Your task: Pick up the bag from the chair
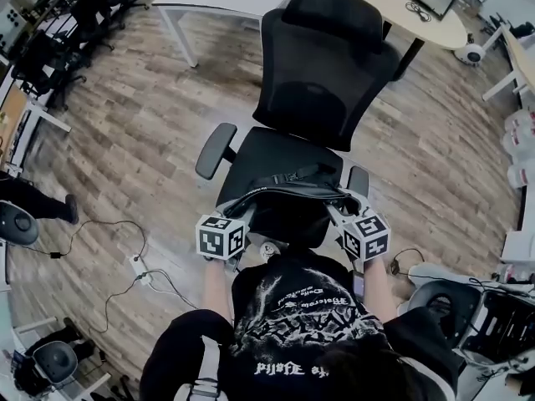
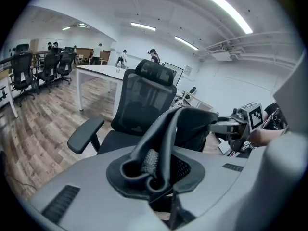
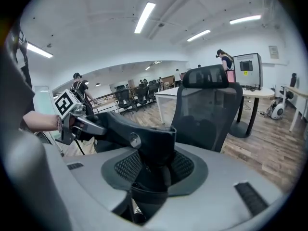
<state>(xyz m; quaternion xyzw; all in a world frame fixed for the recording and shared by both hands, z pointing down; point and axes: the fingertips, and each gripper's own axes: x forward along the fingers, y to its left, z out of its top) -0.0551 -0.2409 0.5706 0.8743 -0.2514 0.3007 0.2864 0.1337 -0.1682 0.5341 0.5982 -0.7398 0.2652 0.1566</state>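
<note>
Both of my tongs are clenched on the black bag (image 1: pixel 284 197). My left gripper (image 1: pixel 229 211) pinches a rolled fold of fabric at one end (the crumpled edge bunches right between the jaws). My right gripper (image 1: pixel 345 210) clamps the other end, just below a round rivet (image 3: pixel 134 139). The bag hangs stretched between the two over the front of the chair (image 1: pixel 326 73) seat, with one armrest (image 1: pixel 215 149) off to my left.
</note>
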